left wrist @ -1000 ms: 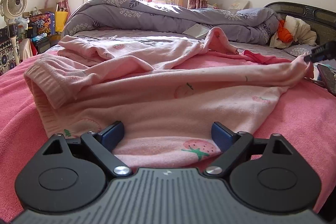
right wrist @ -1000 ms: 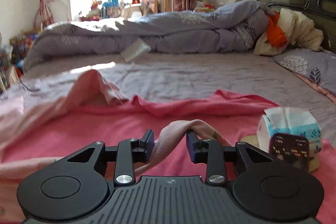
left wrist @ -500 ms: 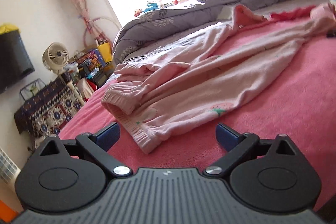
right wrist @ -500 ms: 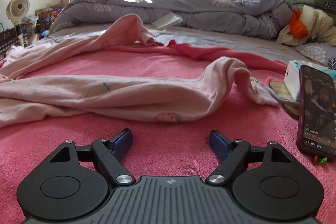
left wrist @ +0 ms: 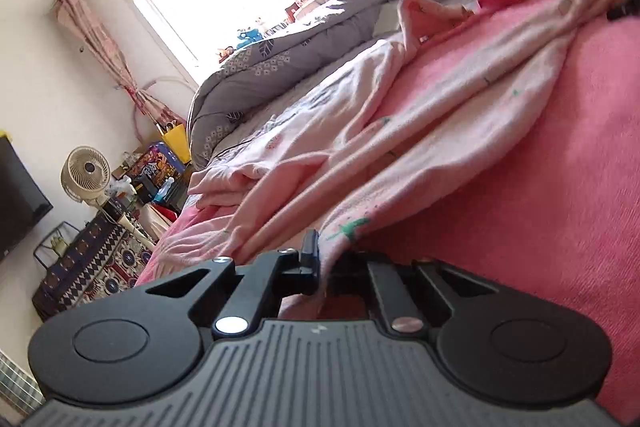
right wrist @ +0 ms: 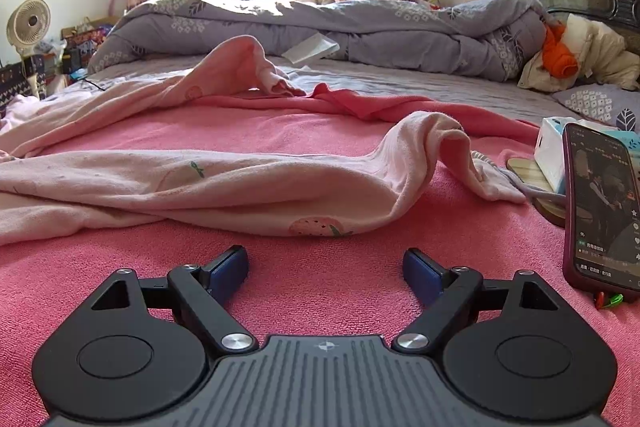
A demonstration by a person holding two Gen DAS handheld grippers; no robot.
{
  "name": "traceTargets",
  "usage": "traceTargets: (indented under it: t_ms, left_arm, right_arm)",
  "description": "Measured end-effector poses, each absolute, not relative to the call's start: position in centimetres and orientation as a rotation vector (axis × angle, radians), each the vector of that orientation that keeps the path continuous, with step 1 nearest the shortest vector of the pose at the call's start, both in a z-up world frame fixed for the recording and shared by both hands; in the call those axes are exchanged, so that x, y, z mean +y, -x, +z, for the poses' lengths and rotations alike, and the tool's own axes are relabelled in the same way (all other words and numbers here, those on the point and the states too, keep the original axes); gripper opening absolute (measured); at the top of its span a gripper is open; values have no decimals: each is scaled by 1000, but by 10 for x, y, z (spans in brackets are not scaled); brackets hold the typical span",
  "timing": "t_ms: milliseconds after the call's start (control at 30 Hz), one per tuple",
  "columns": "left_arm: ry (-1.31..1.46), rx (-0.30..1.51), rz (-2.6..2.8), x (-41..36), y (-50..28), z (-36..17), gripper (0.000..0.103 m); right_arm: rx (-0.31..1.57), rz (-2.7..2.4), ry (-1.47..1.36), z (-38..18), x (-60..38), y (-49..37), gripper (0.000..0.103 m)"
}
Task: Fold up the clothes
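Item: pale pink cotton garment printed with strawberries [right wrist: 224,187], lying long and rumpled across the coral-pink towelling blanket [right wrist: 320,267] on the bed, one end humped up at the right.

Left gripper [left wrist: 326,259]: jaws have just been closing and now pinch the garment's near hem; the view is tilted and blurred.

Right gripper [right wrist: 325,267]: jaws have just been opening and stand spread over bare blanket, the cloth lying just beyond them, untouched.

Risks, as judged:
- a one-ended pull may drag the whole garment into a bunch, as the far end is free;
- the thin pinch may slip;
- the dark upright smartphone [right wrist: 600,207], near the right end, may be knocked over by a sweep.

Views: only the right wrist view shows the phone clearly and the tissue pack [right wrist: 550,151]; only the left shows the pinch.
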State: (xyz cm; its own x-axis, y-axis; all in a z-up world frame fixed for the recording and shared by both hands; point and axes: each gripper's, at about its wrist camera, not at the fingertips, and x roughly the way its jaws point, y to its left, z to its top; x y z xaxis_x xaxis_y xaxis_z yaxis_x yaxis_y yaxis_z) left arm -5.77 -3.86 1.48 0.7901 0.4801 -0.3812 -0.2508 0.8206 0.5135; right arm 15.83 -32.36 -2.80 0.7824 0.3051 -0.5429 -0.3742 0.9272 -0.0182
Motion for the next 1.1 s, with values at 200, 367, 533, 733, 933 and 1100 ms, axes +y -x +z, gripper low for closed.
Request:
traceTargets:
  t_ms: [200,367,533,733,933,1100]
  left_arm:
    - [-298,278,483,-22,127,97,7]
    - [-260,502,466,4,157,46,14]
    - [-186,543,443,1,177,16,16]
    - [107,410,74,3,197,55,53]
    - [172,280,-193,4,219,74,95]
    - [158,238,89,32,209,79,101]
  right_arm:
    - [561,370,122,-28,-325,-157,86]
    - [560,378,101,-27,-328,-156,86]
    - [556,423,32,-22,-343,-148,90]
    - [535,471,75,-23,-352,-131,93]
    - [547,457,100,-27,-344,-136,101]
    - [543,447,97,-26,-344,-135,101]
